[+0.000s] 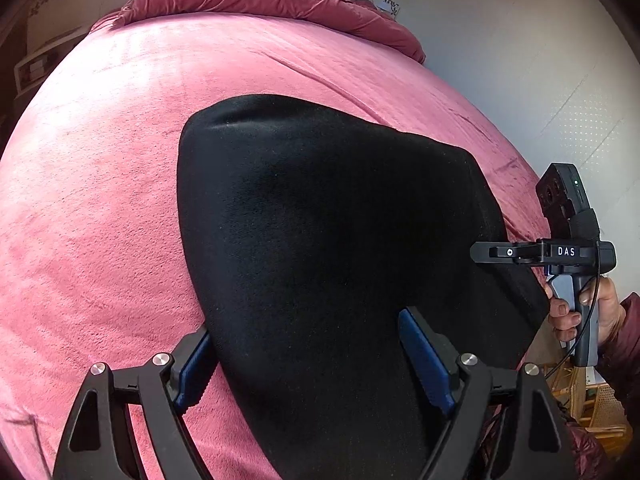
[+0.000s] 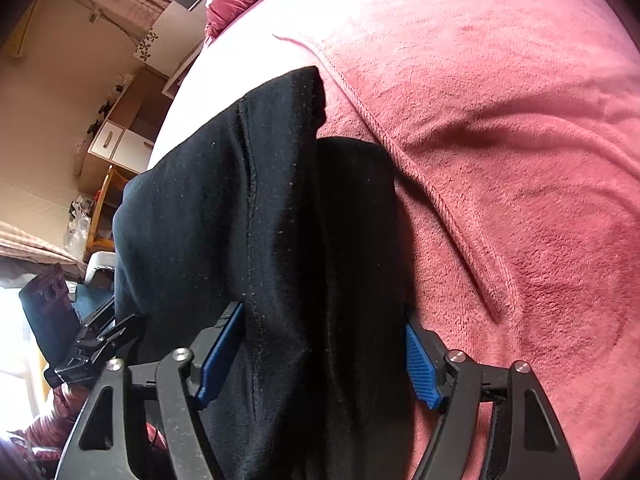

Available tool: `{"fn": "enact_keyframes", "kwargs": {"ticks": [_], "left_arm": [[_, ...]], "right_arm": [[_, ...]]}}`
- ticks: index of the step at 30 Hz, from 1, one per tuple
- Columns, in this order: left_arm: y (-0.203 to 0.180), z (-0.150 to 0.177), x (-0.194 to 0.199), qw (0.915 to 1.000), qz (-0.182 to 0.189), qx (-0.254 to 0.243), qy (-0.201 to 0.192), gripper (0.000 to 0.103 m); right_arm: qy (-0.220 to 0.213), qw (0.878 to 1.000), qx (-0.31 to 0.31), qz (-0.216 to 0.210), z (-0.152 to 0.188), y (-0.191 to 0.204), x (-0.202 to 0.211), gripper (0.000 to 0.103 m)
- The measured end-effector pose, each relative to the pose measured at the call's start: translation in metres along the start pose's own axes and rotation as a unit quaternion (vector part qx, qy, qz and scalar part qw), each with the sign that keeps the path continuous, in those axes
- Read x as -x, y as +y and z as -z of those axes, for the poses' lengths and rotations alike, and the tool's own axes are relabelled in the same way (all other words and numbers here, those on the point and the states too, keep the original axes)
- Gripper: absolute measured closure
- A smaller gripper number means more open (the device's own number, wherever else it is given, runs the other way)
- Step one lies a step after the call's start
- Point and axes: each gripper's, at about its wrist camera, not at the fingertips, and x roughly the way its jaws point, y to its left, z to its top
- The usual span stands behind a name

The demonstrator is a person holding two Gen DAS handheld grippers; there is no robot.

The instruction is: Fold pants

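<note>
Two grippers seen, jaws wide: black pants (image 1: 328, 216) draped between pads of left gripper (image 1: 308, 360) and right gripper (image 2: 324, 356), over pink blanket (image 1: 100, 200); firm pinch cannot be told. Fabric judged soft, limp, light; best taken at edge.

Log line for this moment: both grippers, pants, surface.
left gripper: pants between jaws | right gripper: pants between jaws | black pants: draped over pink blanket | fold: unfinished
</note>
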Motion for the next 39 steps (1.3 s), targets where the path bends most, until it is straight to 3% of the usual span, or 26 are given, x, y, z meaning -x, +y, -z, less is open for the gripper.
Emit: {"fn": "enact_keyframes", "kwargs": {"ticks": [3, 6, 10, 13, 23, 31, 39], "left_arm": [[0.005, -0.003, -0.008, 0.9997, 0.01, 0.022, 0.005, 0.027], [0.005, -0.004, -0.004, 0.9996, 0.014, 0.022, -0.005, 0.047], [0.003, -0.009, 0.012, 0.9991, 0.038, 0.009, -0.016, 0.063], [0.002, -0.011, 0.029, 0.9987, 0.037, 0.005, -0.035, 0.066], [0.034, -0.045, 0.097, 0.9938, -0.038, 0.0, -0.104, 0.066], [0.089, -0.059, 0.103, 0.9896, -0.078, 0.053, -0.108, 0.065], [0.132, -0.064, 0.074, 0.989, -0.07, 0.107, -0.074, 0.064]], "right_arm": [[0.002, 1.0, 0.009, 0.004, 0.0, 0.01, 0.003, 0.047], [0.001, 1.0, 0.017, 0.008, -0.003, 0.02, 0.007, 0.055], [-0.009, 0.999, 0.038, 0.009, -0.005, 0.04, 0.017, 0.059], [-0.02, 0.998, 0.058, -0.005, -0.01, 0.058, 0.025, 0.06], [-0.038, 0.989, 0.128, -0.059, -0.07, 0.136, -0.003, 0.06], [-0.006, 0.985, 0.159, -0.066, -0.123, 0.187, -0.056, 0.06], [0.03, 0.99, 0.133, -0.043, -0.145, 0.178, -0.099, 0.06]]}}
